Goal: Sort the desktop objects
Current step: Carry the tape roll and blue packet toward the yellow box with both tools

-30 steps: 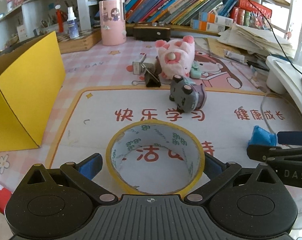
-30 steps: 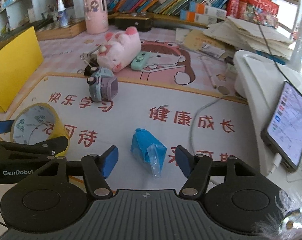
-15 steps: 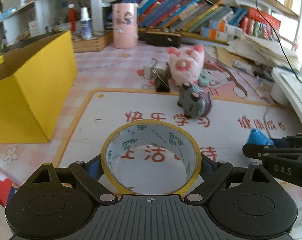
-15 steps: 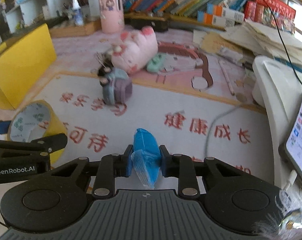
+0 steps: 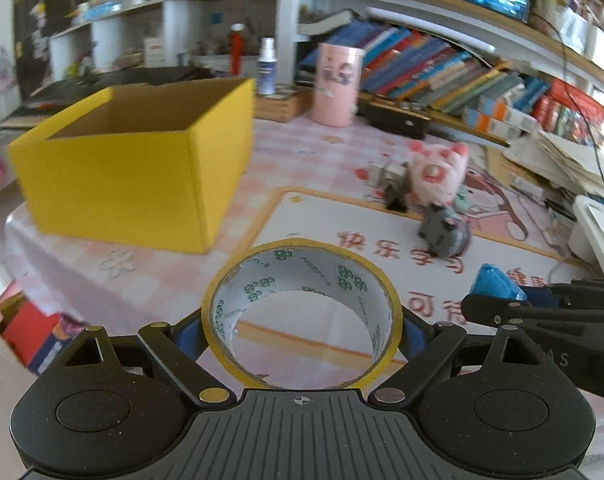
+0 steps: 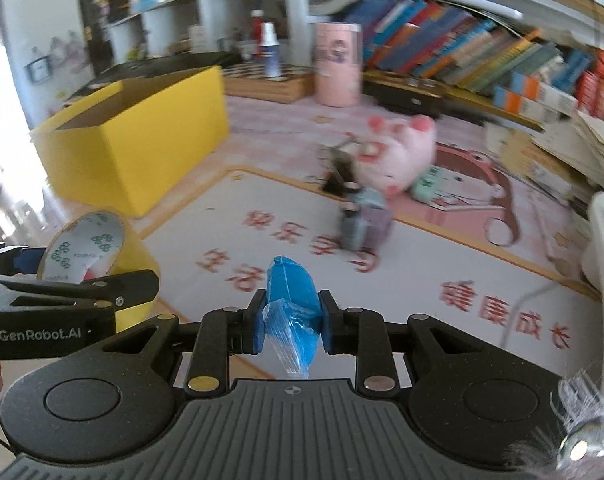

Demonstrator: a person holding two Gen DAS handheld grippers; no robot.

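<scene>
The left gripper [image 5: 302,332] is clamping the tape roll [image 5: 302,312] across its width, fingers spread wide against the yellow rim, while the right gripper [image 6: 289,322] is pinching the blue packet [image 6: 291,300] with fingers nearly closed on it. Both items are riding above the surface [image 5: 342,216], with the open yellow box [image 5: 141,160] sitting ahead and to the left. Doing this well probably means carrying each load level over the box's near wall, keeping the two grippers from bumping, and releasing only once each item is hanging inside the opening.
</scene>
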